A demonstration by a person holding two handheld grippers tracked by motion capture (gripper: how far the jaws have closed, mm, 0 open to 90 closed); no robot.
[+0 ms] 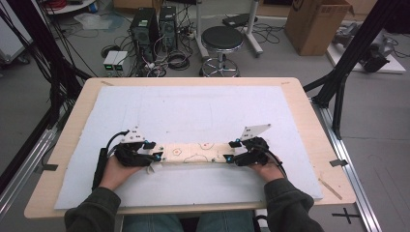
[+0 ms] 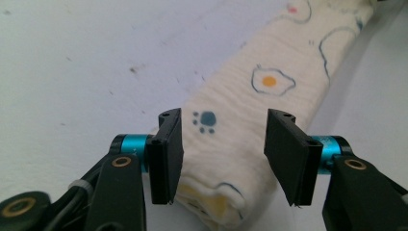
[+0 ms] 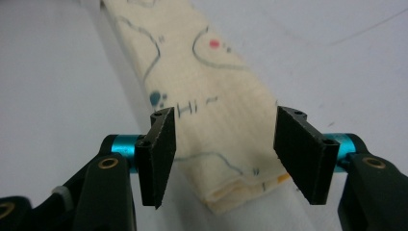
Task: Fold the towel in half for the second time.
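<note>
The folded cloth (image 1: pixel 194 153) lies flat as a long narrow strip on the white mat (image 1: pixel 193 106) that covers the desk (image 1: pixel 314 140), near the desk's front edge. Its long axis runs from left to right across the person's front, parallel to that edge. The cloth is cream with printed outlines, a paw mark and a fried-egg motif.

The left gripper (image 1: pixel 153 151) stands at the strip's left end and the right gripper (image 1: pixel 231 151) at its right end, each facing inward along the long axis. Each end is equally near its own gripper.

In the left gripper view, the cloth (image 2: pixel 240 125) runs straight away from the camera, with its folded end between the two jaws. The jaws are apart; one pad stands at each long edge, and whether either touches the cloth cannot be told. The right gripper view shows the same arrangement: the cloth (image 3: pixel 207 110) end sits between separated jaws.

Judgement: both grippers straddle the strip across its width, so closing each would pinch the ends across the short axis.
</note>
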